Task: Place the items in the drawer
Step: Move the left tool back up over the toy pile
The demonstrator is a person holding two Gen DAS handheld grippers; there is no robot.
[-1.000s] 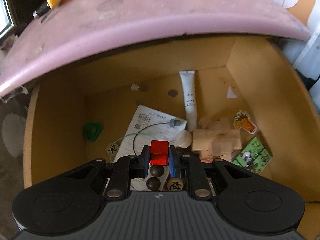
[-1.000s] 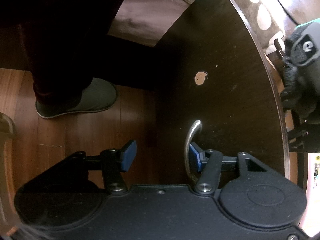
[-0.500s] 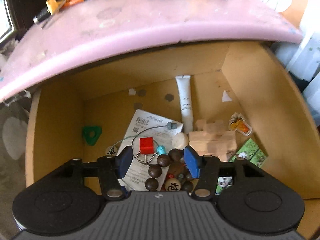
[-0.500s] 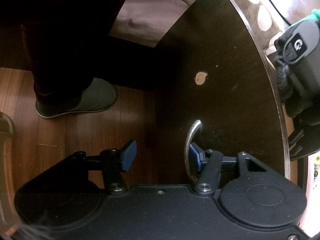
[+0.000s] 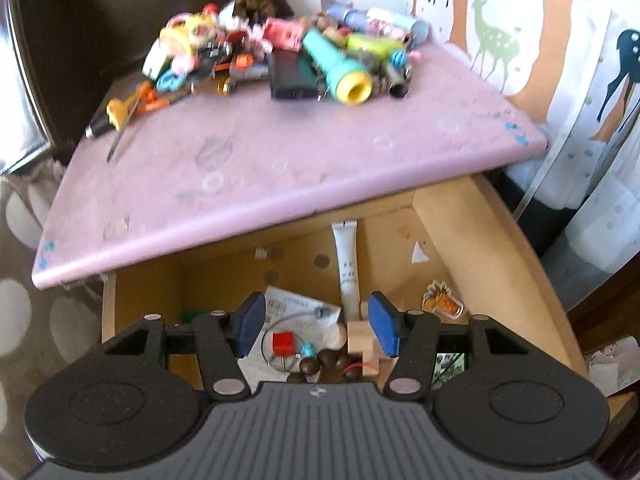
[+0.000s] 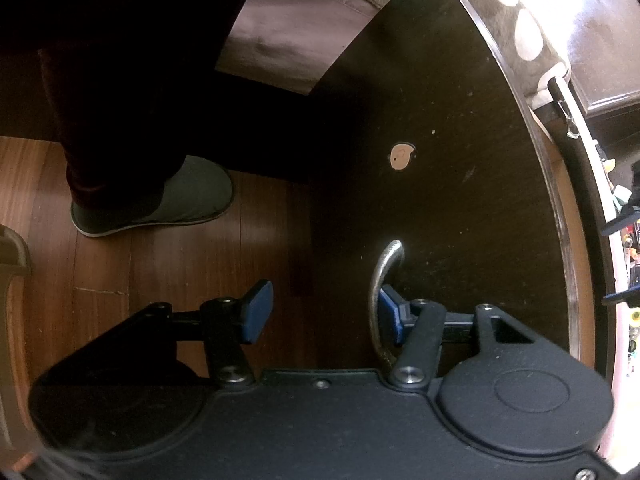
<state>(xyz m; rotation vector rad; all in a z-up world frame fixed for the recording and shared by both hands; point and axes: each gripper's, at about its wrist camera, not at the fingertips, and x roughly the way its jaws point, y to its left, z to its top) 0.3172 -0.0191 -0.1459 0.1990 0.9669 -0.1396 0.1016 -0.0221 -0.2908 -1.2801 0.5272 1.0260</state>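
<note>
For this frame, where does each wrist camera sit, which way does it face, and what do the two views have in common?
Left wrist: sits behind the left claw, above the open drawer, looking forward and down into it and across the pink tabletop; its open fingers show.
Right wrist: sits behind the right claw, looking down the dark drawer front at the metal handle and floor; the person's slipper shows.
Shared: the same drawer, inside in one, its front in the other.
</note>
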